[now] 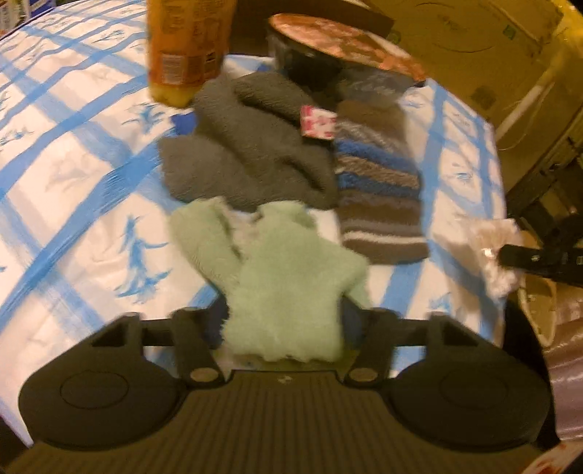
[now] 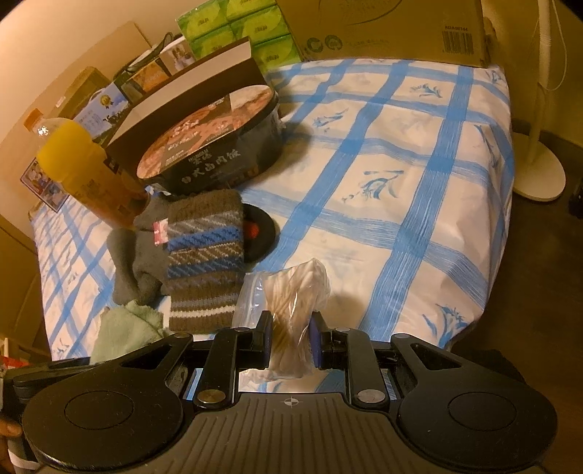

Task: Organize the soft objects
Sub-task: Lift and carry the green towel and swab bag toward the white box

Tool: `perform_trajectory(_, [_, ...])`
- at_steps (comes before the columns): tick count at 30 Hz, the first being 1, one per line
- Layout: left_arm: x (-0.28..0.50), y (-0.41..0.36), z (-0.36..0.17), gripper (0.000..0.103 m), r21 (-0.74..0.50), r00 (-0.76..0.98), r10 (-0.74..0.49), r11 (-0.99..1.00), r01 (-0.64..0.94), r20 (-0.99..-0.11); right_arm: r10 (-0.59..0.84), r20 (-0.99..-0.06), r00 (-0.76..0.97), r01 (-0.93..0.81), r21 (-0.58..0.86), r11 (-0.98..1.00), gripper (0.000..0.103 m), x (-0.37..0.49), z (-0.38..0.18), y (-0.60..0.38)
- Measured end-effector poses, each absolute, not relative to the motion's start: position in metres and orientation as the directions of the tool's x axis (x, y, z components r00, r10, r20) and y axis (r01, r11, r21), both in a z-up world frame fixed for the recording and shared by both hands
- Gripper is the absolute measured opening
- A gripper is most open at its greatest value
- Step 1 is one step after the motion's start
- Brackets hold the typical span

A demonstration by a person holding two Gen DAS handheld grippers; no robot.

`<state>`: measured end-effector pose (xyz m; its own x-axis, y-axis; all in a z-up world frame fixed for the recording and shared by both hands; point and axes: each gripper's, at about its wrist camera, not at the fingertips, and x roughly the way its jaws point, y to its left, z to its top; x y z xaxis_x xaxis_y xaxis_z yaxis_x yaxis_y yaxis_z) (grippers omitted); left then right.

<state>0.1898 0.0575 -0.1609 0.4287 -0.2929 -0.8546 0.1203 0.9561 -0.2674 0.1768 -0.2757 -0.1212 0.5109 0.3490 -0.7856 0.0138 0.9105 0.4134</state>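
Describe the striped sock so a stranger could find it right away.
On the blue-checked bedspread, look in front of the round black food tub. The striped sock lies flat beside a plain grey sock; it alone has blue, brown and white bands.

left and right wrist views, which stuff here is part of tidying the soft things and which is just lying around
For the job:
green cloth, in the left claw
plastic bag, in the right claw
grey sock
striped sock

Lying about:
juice bottle
round food tub
tissue packs
cardboard box
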Motion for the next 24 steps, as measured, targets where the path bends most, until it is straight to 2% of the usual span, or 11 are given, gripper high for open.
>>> perform_trajectory(1, [0.189,0.056,-0.159,0.031,-0.269,0.436,-0.3,0.954,0.132,-0.848,0.351,-0.785,0.511,0.01,0.414,0.91,0.021,0.177,-0.121,-0.275])
perform_trajectory(3, [0.188,0.052,-0.155,0.022,-0.256,0.449,-0.3,0.954,0.158,-0.842,0.356,-0.782,0.512,0.003,0.416,0.91,0.021,0.177,-0.119,-0.274])
perform_trajectory(6, [0.183,0.052,-0.148,0.017,-0.248,0.459,-0.302,0.953,0.174,-0.836,0.362,-0.778,0.514,-0.013,0.415,0.91,0.021,0.176,-0.117,-0.272])
perform_trajectory(14, [0.163,0.072,-0.116,0.015,-0.21,0.515,-0.278,0.96,0.188,-0.811,0.381,-0.763,0.522,-0.045,0.422,0.906,0.021,0.175,-0.11,-0.272])
perform_trajectory(24, [0.165,0.115,-0.077,0.015,-0.118,0.608,-0.18,0.983,0.14,-0.773,0.411,-0.737,0.537,-0.113,0.42,0.9,0.021,0.186,-0.092,-0.267])
